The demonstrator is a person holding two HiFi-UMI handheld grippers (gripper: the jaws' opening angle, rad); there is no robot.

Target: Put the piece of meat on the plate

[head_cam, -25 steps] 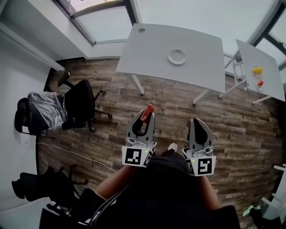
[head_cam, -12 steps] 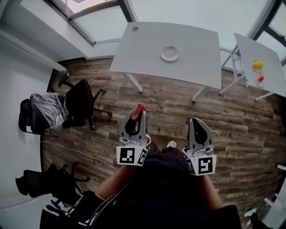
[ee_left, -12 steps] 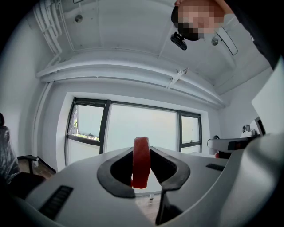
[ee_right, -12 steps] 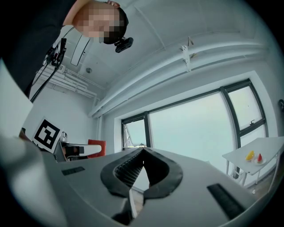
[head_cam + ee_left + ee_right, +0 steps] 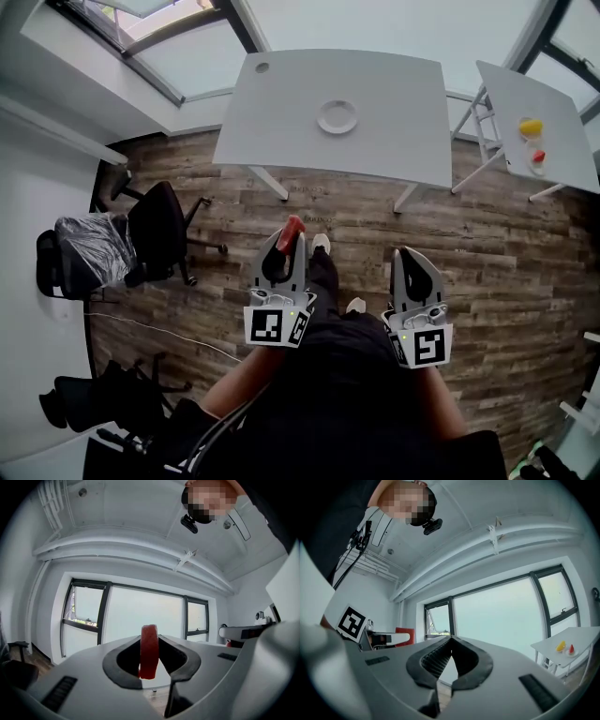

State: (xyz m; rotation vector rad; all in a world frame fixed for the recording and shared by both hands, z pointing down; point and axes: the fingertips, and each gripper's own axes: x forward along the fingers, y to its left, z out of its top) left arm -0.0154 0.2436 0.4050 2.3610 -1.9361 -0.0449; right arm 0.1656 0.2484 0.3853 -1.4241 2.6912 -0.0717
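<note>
A red piece of meat (image 5: 292, 228) (image 5: 149, 651) is clamped between the tips of my left gripper (image 5: 289, 246) (image 5: 151, 660), which is held level over the wooden floor. My right gripper (image 5: 413, 261) (image 5: 451, 645) is shut with nothing in it, level, beside the left one. A small white plate (image 5: 337, 117) lies near the middle of a white table (image 5: 281, 112) ahead of both grippers, well beyond their tips. From the right gripper view, the left gripper with the meat (image 5: 404, 636) shows at the left.
A second white table (image 5: 548, 112) at the right carries a yellow thing (image 5: 531, 126) and a red one (image 5: 538, 157). Black office chairs (image 5: 155, 225) stand at the left. A cable (image 5: 150, 323) runs over the floor. The person's shoes (image 5: 321, 245) show between the grippers.
The table with the plate has come nearer and shifted left in the head view. Both grippers keep their state, the meat still held in the left one.
</note>
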